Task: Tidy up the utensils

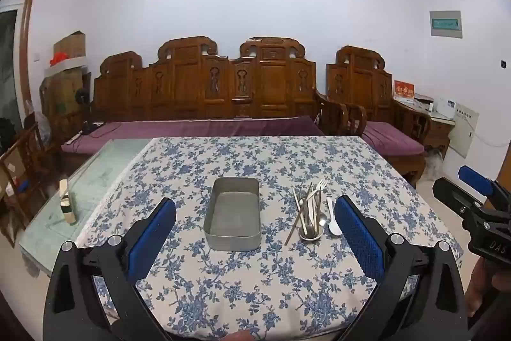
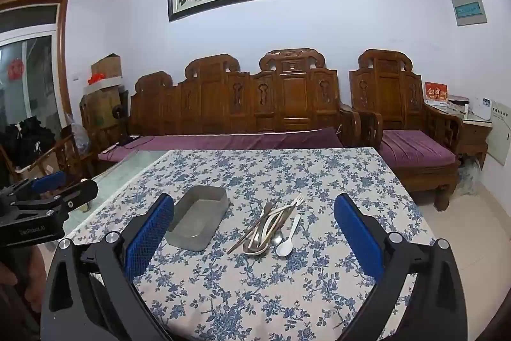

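The left gripper [image 1: 255,229] was spread wide and held nothing. The right gripper [image 2: 254,232] was spread wide too, with nothing in it. Both hung above the table [image 1: 255,283], which wore a cloth with blue flowers.

In the left wrist view, a grey metal tin [image 1: 234,213] sat at the middle of the table. It had nothing inside. At 3 o'clock from the tin lay a pile of utensils [image 1: 308,216]: a fork [image 1: 320,186], brown chopsticks [image 1: 295,224] and some spoons, all crossing each other. A white spoon [image 1: 333,221] lay just beside the pile, at its 3 o'clock side.

A small bottle [image 1: 66,206] stood far off at 9 o'clock from the tin. A wooden bench [image 1: 204,85] stood behind the table at 12 o'clock.
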A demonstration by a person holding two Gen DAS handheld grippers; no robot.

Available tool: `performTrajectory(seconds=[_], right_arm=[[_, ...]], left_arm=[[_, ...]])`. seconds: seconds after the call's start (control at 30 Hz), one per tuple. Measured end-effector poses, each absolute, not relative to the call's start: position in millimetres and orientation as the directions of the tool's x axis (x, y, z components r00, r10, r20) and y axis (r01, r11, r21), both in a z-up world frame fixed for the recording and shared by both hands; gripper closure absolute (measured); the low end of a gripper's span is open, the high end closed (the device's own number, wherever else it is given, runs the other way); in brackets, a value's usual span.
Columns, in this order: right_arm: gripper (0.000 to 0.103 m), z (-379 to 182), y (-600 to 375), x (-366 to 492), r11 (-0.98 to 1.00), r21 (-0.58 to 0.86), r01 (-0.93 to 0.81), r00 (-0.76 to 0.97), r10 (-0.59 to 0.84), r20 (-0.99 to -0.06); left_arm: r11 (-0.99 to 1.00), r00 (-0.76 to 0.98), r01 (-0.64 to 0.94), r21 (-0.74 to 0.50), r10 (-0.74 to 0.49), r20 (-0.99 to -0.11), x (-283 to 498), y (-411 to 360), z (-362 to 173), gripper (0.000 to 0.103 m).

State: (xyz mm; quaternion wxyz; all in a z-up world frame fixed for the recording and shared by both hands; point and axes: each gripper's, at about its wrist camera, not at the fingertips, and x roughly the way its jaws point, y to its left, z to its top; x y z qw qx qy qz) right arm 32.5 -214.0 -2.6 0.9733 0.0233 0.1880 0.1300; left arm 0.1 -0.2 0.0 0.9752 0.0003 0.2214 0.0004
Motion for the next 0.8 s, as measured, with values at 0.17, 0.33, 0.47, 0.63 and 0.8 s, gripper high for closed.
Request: performTrajectory(seconds=[0.17,0.33,0.47,0.63,0.8], right_arm=[[0.003,-1.7,-214.1,32.2,0.965,0.093,-0.244,0.896,0.261,-0.36],[0.003,-1.4,-214.4,32.0,0.965,0.094,-0.246,0.896,0.263,-0.358],[0.003,-2.0,-214.1,32.3,0.965,0.094,-0.245,0.896,0.263,-0.358],[0.003,-2.5,-213.0,32.5,0.965,0.094,-0.246,0.895,0.263,-0.36],[0.003,-2.7,-212.9,32.5,0.965,0.094,-0.246,0.895,0.263,-0.36]], left_arm=[[1.0,0.903,0.001,-0.005,-0.003,-0.43,0.4,0.6,0.2,0.007],[1.0,0.903,-0.001,-0.01,-0.004,-0.429,2.1,3.5,0.6,0.007],[1.0,0.905,0.003,-0.004,-0.004,-0.425,-1.5,0.3,3.8,0.007],[1.0,0.905,0.005,-0.004,-0.007,-0.424,-2.2,1.2,4.8,0.007],[1.0,0.906,0.003,-0.004,-0.005,-0.423,-2.4,0.6,4.8,0.007]])
